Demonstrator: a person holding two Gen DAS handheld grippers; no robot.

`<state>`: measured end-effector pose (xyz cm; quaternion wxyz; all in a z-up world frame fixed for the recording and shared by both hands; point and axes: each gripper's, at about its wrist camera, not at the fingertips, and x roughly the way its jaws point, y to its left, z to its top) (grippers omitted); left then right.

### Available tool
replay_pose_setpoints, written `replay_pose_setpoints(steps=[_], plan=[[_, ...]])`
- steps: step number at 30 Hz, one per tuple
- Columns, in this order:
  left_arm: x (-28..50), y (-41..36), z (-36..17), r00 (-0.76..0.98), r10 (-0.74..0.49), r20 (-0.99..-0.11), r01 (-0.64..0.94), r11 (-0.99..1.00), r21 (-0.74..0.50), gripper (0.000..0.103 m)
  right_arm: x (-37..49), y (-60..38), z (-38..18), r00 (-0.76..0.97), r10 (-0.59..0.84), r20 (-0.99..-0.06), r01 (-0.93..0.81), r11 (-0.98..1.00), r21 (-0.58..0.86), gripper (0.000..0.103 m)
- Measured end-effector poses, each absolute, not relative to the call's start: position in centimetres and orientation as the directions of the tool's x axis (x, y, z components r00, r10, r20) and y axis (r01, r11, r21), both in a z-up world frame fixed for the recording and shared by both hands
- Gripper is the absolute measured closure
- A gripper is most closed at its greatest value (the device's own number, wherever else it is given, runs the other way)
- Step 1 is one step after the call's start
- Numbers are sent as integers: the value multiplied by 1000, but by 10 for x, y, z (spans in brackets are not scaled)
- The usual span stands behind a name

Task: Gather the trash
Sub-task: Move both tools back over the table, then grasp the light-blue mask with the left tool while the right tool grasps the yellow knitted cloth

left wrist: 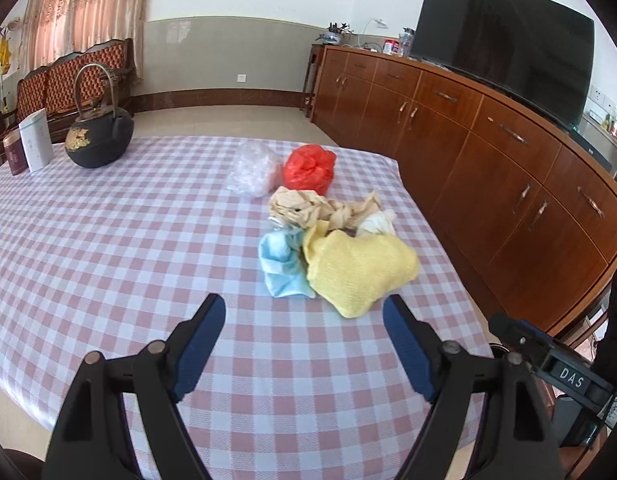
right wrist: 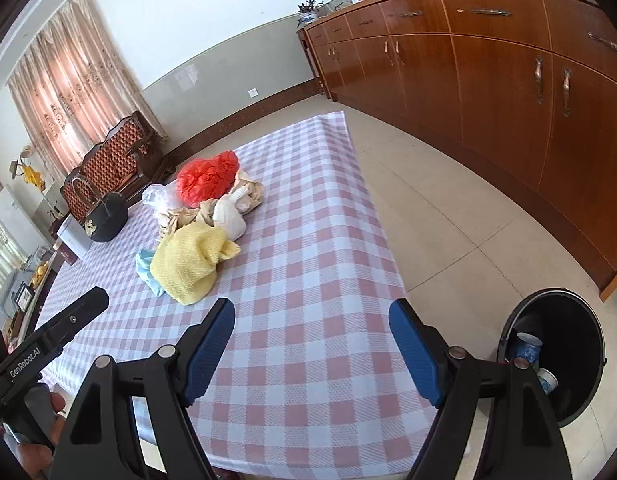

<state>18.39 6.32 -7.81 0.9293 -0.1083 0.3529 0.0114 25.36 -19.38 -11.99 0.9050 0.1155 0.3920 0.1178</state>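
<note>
- Far left, the left wrist view shows a maroon tin [left wrist: 14, 155] and a white box [left wrist: 37, 139] beside a black iron kettle [left wrist: 99, 136] on the checked worktop [left wrist: 108, 248]; in the right wrist view the kettle [right wrist: 105, 216] is partly cut off by the worktop's far edge.
- The left gripper [left wrist: 304, 314] hangs over the worktop with its jaws spread wide and nothing between them, just short of the trash pile.
- The pile lies mid-worktop: a clear plastic bag [left wrist: 253, 173], a red plastic bag [left wrist: 309, 169], crumpled beige paper [left wrist: 308, 208], a blue tissue [left wrist: 280, 266] and a yellow cloth [left wrist: 358, 270] nearest the jaws.
- Only the right wrist view shows a white wad [right wrist: 229, 216] clearly, touching the yellow cloth [right wrist: 190, 262] and the red plastic bag [right wrist: 207, 178].
- The right gripper [right wrist: 312, 318] also has its jaws wide apart and empty, over bare checked cloth near the worktop's right edge.
- Only the right wrist view shows a black bin [right wrist: 564, 354] on the floor, right of the worktop, with paper cups [right wrist: 528, 350] inside.
- Only the left wrist view shows the dark television [left wrist: 504, 46] on the wooden cabinet [left wrist: 468, 148].
</note>
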Motion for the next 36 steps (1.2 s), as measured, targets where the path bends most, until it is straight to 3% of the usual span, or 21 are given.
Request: replay_pose_setpoints(steps=[25,27,28,29,36], plan=[[220,122,-105,745,-10,-667,-193,954,-230,21,331,-85,-135,594,424,-684,-268,906,328,22],[222,121,-105,745,-14,-667,-189,954,-231,21,331,-85,-138,596,435,-675,-276,900,336,32],[222,120,-106,746,-17,-666,-187,954,-233,21,330,-85,-139,595,444,-670,-283,896,342,49],[223,119,-106,746,-19,-666,-183,955,-233,21,330,-86,-140,593,453,-666,-289,891,349,54],[231,105,-111,736,-37,-676,-159,961,-226,21,320,-96,-133,621,454,-639,-313,891,328,68]])
